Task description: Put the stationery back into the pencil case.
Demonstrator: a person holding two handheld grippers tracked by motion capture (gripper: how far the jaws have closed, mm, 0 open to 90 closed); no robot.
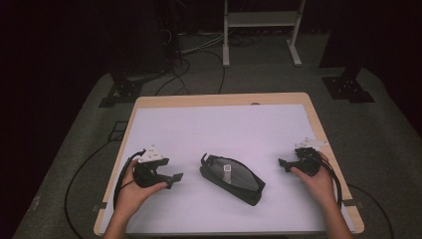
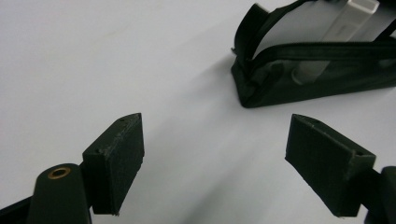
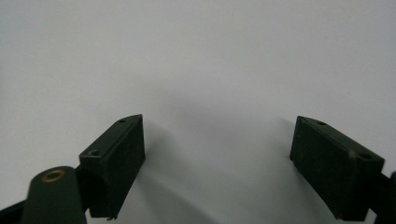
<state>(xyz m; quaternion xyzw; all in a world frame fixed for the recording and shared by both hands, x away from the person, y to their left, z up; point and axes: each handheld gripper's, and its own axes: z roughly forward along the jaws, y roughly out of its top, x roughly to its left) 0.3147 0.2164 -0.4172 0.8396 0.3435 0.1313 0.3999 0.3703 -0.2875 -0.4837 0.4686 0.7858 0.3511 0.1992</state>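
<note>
We've got both the left gripper (image 1: 175, 178) and right gripper (image 1: 282, 164) wide and empty, black pouch (image 1: 233, 178) mid-table between them with a white tube (image 1: 227, 172) inside; looks soft, light, floppy, so grab the stiffer zipper edge.

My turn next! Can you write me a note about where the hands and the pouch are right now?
Left gripper: open, nothing between its fingers, left of the black pouch and pointing at it.
Right gripper: open, holding nothing, over the white mat right of the pouch.
Pouch: mid-table, lying slantwise, unzipped, a white stick-like item poking out.
Done: pouch open, item inside.
Left: probably zipping it shut; neither gripper touches it.
</note>
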